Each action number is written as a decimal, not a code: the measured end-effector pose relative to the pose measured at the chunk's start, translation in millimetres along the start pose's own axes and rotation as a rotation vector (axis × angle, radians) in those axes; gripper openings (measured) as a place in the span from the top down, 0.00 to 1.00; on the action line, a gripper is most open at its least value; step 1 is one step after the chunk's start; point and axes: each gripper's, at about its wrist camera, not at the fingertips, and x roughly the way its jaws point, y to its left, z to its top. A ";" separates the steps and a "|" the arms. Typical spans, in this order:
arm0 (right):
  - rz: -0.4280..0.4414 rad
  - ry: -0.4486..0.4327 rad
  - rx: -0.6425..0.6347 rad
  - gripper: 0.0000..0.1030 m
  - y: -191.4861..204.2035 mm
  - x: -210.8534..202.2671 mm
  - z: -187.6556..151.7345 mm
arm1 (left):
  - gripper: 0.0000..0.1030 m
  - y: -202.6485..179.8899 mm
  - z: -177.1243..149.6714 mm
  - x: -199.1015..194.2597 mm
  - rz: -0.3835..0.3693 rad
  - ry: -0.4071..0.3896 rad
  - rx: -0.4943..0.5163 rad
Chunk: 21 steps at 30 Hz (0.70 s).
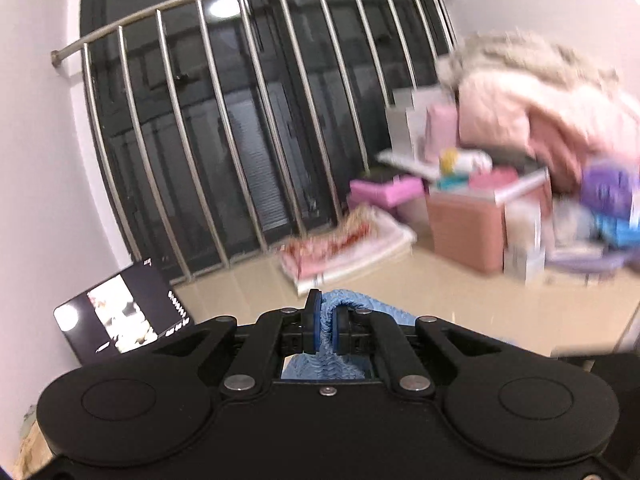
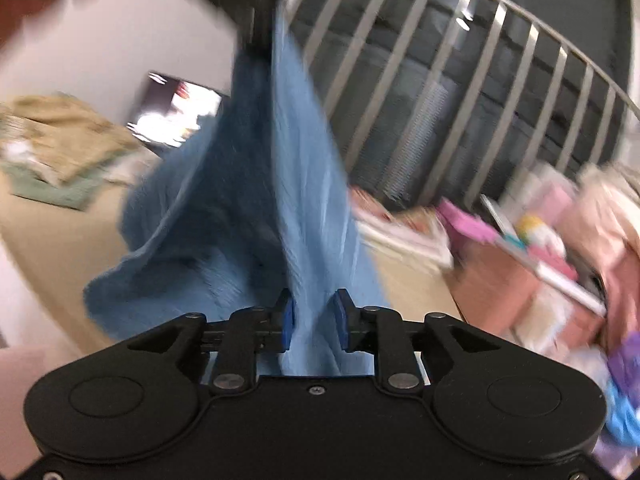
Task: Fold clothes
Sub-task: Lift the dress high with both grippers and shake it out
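Note:
A light blue garment point(image 1: 360, 303) is pinched between the blue pads of my left gripper point(image 1: 326, 320), which is shut on a bunched fold of it above the beige surface point(image 1: 480, 300). In the right wrist view the same blue garment point(image 2: 248, 200) hangs in a long drape from a dark blurred shape point(image 2: 256, 12) at the top and spreads down to the surface. My right gripper point(image 2: 314, 312) stands open; its pads are apart and the cloth runs loosely between them.
A metal railing point(image 1: 240, 120) in front of a dark window closes off the back. A lit screen point(image 1: 120, 320) leans at the left. A folded pink-and-red cloth point(image 1: 344, 248), a pink box point(image 1: 468, 224) and piled pink clothes point(image 1: 540, 112) crowd the right. Folded tan and green clothes point(image 2: 60, 148) lie far left.

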 end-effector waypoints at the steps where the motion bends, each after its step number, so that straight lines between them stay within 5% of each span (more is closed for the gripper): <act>1: -0.023 0.024 0.025 0.78 -1.5 4.9 -3.1 | 0.95 2.5 6.5 0.0 -0.001 -0.008 -0.014; 11: -0.185 0.115 0.208 0.72 -40.9 -2.6 -34.7 | 0.95 50.6 31.8 3.0 0.063 -0.015 -0.207; 21: -0.160 0.180 0.275 0.69 -54.6 -1.3 -50.6 | 0.95 107.1 5.7 -14.9 0.170 0.014 -0.359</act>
